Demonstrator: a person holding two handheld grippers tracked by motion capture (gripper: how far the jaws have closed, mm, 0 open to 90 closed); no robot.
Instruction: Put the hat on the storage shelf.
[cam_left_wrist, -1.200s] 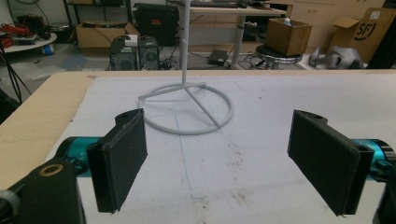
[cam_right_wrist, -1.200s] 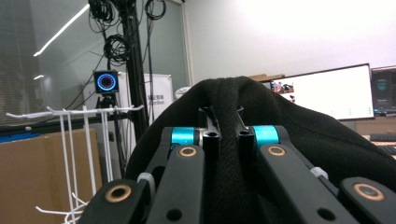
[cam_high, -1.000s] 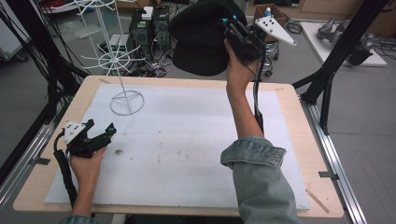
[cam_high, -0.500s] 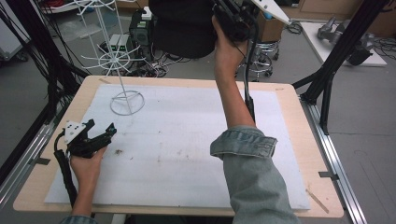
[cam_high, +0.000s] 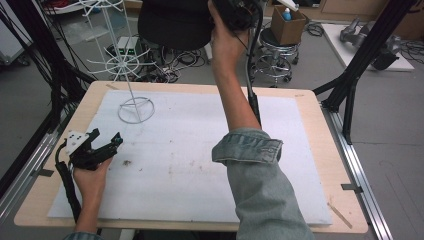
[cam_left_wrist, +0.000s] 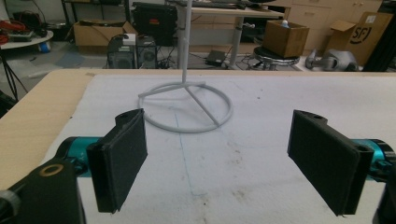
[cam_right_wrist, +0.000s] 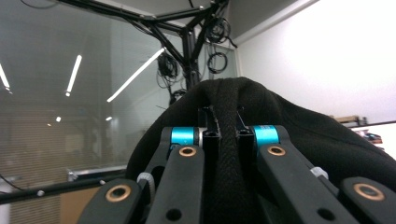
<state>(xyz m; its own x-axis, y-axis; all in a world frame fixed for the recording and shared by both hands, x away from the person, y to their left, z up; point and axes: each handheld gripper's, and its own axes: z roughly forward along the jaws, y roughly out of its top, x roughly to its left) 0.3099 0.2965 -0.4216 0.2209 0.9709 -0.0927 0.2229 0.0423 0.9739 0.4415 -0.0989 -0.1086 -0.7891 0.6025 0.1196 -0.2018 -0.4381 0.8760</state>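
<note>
A black fabric cap (cam_high: 175, 22) hangs high above the far edge of the table (cam_high: 310, 107), out past the white wire stand (cam_high: 131, 75). Its edge is pinched in the right tool (cam_high: 235, 11), which the person's raised right hand (cam_high: 225, 42) lifts to the top of the high view. In the right gripper view the two black jaws are closed narrow on a ribbed black band of the cap (cam_right_wrist: 229, 154), with the dark cloth bulging behind them. The denim sleeve (cam_high: 260, 185) of that arm reaches up over the white mat (cam_high: 200, 160) covering the table.

The left tool (cam_high: 97, 150) rests low on the mat near the table's left edge, held in the left hand (cam_high: 90, 177). Its jaws stand wide apart and hold nothing; between them, farther off, lies the stand's ring base (cam_left_wrist: 187, 106) on the mat.
</note>
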